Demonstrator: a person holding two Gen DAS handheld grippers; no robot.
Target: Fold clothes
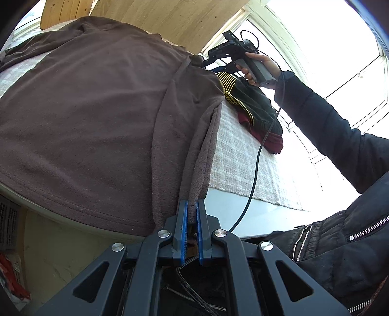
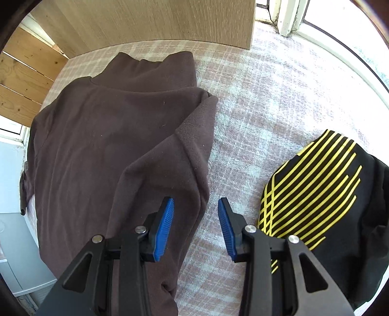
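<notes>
A brown fleece top [image 1: 85, 109] lies spread on a checked pink-and-white blanket [image 1: 238, 158]. My left gripper [image 1: 191, 203] is shut on a folded strip of the fleece at the table's near edge. In the right wrist view the same fleece [image 2: 109, 145] lies flat with one side folded over. My right gripper [image 2: 195, 203] points down over that folded edge, open; the fleece edge lies below the gap and the pads [image 2: 165, 226] press on nothing. In the left wrist view a person's hand [image 1: 262, 65] holds the right gripper at the fleece's far corner.
A black garment with yellow stripes [image 2: 328, 194] lies right of the fleece, over a dark red one [image 1: 272, 143]. A wooden board [image 2: 145, 21] stands behind the blanket [image 2: 267, 97]. Bright windows [image 1: 328, 36] sit at the right. A black cable [image 1: 257, 158] hangs across the blanket.
</notes>
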